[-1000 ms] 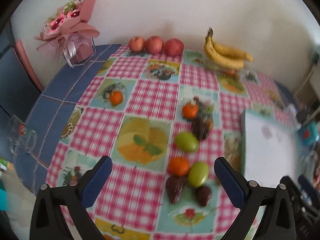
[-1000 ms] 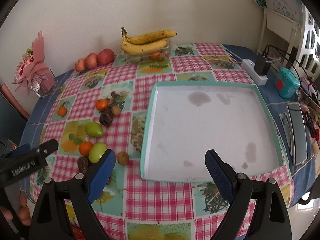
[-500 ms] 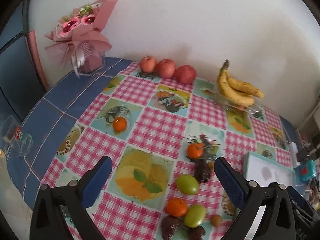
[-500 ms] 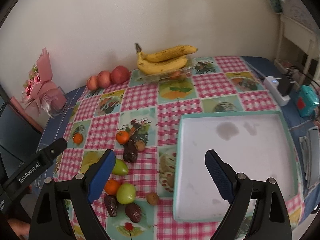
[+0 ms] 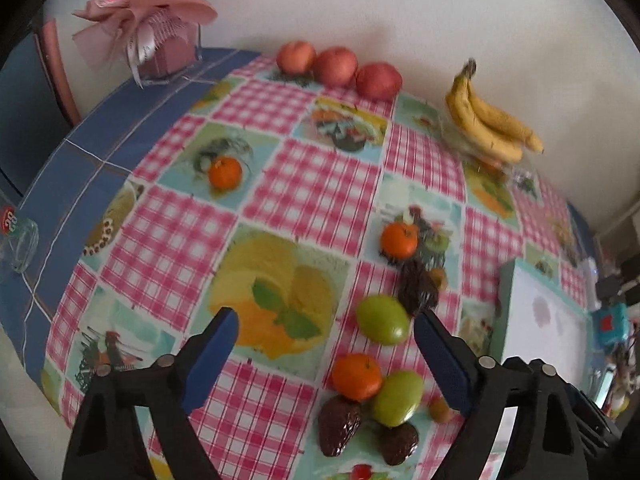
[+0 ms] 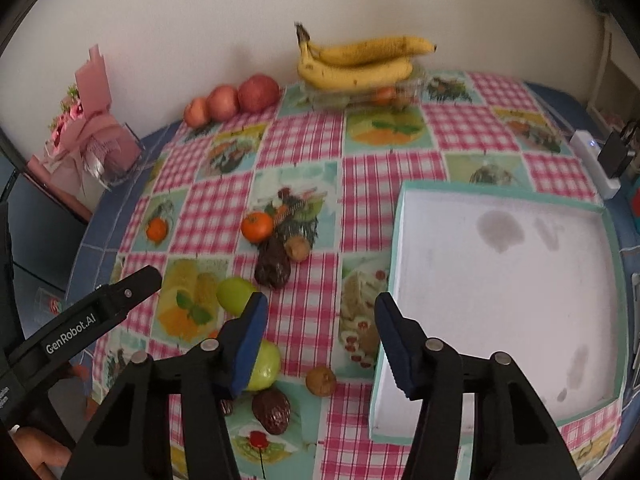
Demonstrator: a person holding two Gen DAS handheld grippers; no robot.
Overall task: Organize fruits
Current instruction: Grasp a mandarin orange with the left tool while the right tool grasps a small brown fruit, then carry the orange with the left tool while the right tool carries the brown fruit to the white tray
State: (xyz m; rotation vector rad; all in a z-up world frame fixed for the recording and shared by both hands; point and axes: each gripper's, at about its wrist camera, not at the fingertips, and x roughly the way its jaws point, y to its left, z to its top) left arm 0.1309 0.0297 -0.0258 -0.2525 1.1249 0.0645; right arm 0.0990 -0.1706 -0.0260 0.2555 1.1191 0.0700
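Loose fruit lies on a chequered tablecloth: an orange [image 5: 356, 376], a green fruit [image 5: 397, 398] and dark dates [image 5: 339, 426] in a near cluster, another green fruit [image 5: 382, 319], an orange [image 5: 398, 240] and a lone orange [image 5: 225, 172] further left. My left gripper [image 5: 324, 360] is open and empty above the near cluster. My right gripper [image 6: 318, 344] is open and empty, between the fruit cluster [image 6: 262, 364] and a white tray [image 6: 504, 280] with a teal rim.
Three apples [image 5: 336, 66] and a banana bunch [image 5: 486, 124] on a clear box sit by the back wall. A pink bouquet [image 5: 156, 28] stands at the back left, a glass [image 5: 18, 240] at the left edge. A power strip [image 6: 596, 164] lies beyond the tray.
Both grippers have moved forward and lower toward the fruit, so the fruit appears larger. Both jaws look somewhat narrower than before and stay empty.
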